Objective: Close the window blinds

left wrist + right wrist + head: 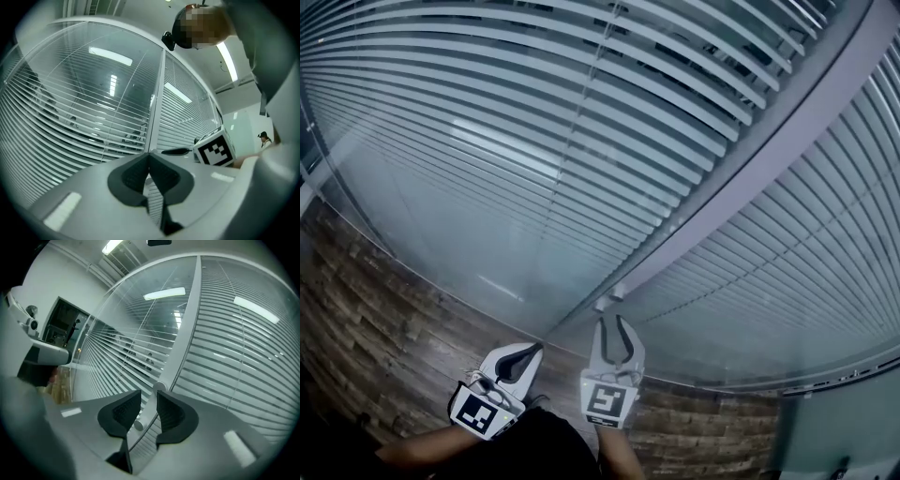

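Note:
Slatted blinds sit behind glass on both sides of a pale frame post [750,178]. The left panel's blinds [534,141] have slats tilted apart, and I see through them. The right panel's blinds [787,253] look denser. A small round white knob [617,292] sits on the post. My right gripper [613,321] is just below it, open, pads apart; in the right gripper view [148,397] the knob [161,386] shows just beyond the tips and touches neither pad. My left gripper [532,352] hangs to the left, shut on nothing [150,157].
A second small round knob [138,425] shows lower on the post, seen through the right jaws' gap. The floor [375,328] below has a wood-plank pattern. The right gripper's marker cube [214,148] is close at the left gripper's right. A person [265,138] stands far off.

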Motion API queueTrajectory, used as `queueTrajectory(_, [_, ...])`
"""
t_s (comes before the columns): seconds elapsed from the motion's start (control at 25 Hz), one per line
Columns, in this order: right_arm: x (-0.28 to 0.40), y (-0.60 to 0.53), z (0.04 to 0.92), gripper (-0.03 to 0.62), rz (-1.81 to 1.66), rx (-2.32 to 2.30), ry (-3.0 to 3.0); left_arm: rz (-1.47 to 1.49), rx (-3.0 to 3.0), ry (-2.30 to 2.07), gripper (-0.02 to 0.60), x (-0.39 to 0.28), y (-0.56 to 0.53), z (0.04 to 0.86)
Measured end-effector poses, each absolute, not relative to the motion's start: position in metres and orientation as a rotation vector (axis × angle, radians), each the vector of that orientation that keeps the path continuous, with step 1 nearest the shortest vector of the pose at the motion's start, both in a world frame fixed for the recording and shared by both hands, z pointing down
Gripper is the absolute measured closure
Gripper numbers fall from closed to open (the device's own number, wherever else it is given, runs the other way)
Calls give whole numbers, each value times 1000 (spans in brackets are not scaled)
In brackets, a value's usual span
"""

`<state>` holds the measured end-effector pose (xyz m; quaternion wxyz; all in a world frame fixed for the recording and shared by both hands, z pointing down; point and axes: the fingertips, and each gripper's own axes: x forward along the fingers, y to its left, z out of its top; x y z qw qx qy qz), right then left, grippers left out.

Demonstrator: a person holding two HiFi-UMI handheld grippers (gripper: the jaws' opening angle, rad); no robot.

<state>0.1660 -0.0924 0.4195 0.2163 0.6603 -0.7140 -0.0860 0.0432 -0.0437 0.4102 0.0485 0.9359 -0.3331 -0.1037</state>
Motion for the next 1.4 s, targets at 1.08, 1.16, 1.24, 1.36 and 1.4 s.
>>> queueTrajectory(1.08, [186, -122, 426, 465, 222, 2226, -2225, -206, 2916, -1011, 583, 51, -61, 434])
queueTrajectory(1.16, [189, -125, 425, 467, 377, 2274, -2309, -203, 2914, -1014, 583, 52, -63, 433])
queueTrajectory(1.24, [193, -125, 425, 467, 544, 2320, -2388, -210, 2912, -1018, 583, 53, -63, 432])
queueTrajectory(1.36, [195, -123, 424, 467, 687, 2358, -2455, -212, 2909, -1023, 583, 53, -61, 430])
queueTrajectory(1.4, [195, -124, 423, 467, 696, 2362, -2462, -214, 2905, -1025, 583, 52, -61, 430])
